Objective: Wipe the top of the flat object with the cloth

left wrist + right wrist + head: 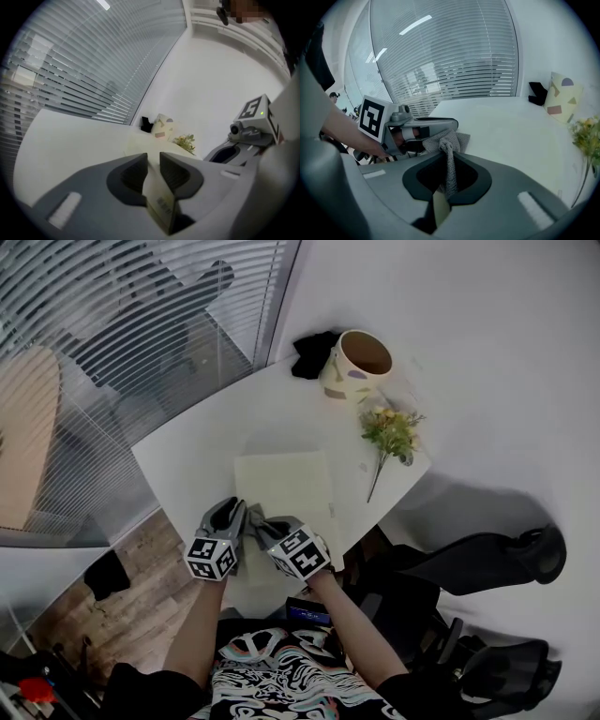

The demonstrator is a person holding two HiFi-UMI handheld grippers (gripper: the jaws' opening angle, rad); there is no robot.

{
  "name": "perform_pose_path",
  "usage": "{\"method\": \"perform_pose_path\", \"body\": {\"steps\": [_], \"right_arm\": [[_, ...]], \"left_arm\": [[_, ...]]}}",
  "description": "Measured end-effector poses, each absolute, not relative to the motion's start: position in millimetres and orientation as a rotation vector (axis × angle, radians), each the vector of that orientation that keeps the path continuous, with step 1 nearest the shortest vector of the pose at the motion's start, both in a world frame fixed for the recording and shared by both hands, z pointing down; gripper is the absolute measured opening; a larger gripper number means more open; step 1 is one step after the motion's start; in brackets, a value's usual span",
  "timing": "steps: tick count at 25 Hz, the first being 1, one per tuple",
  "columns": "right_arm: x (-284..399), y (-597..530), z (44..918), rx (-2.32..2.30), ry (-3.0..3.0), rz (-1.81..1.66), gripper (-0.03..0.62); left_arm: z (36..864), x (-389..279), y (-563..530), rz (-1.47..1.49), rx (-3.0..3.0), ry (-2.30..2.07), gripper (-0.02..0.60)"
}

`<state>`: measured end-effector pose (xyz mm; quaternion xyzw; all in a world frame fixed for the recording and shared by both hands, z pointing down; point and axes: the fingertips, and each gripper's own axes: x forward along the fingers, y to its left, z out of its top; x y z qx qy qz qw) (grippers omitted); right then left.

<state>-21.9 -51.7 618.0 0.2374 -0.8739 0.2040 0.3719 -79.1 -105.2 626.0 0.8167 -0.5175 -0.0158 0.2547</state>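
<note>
Head view finds your two claws side by side at the near edge of the white counter (pixel 187 460). The pale flat object (pixel 286 482) lies on the middle of the counter and reaches back to that near edge.

Your left claw (pixel 153 163) is pressed together on the near edge of the flat object. The left gripper view shows the thin pale sheet, bearing a small printed label (pixel 164 202), running between the two jaws.

Your right claw (pixel 449 158) is pinching the grey cloth (pixel 447 140). One fold hangs down between the jaws, and the rest bunches out beyond the tips, just beside the left claw. From above, the cloth sits at the near left corner of the flat object, between the two claws. You cannot tell from any view whether the cloth touches the object's top.

At the far corner of the counter stands a patterned pot (pixel 359 360), open end up, with a black item (pixel 312 352) just beside it on its left. A sprig of yellow flowers (pixel 389 430) lies near the right edge, apart from the flat object.
</note>
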Motion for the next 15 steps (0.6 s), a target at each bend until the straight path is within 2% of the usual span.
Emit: {"method": "perform_pose_path", "body": {"steps": [15], "right_arm": [[-24.2,-79.9,618.4,0.636,-2.231,0.562,0.018]], "left_arm": [[626.3,-79.9,-106.2,-0.049,2.211,-1.4,0.121]]}}
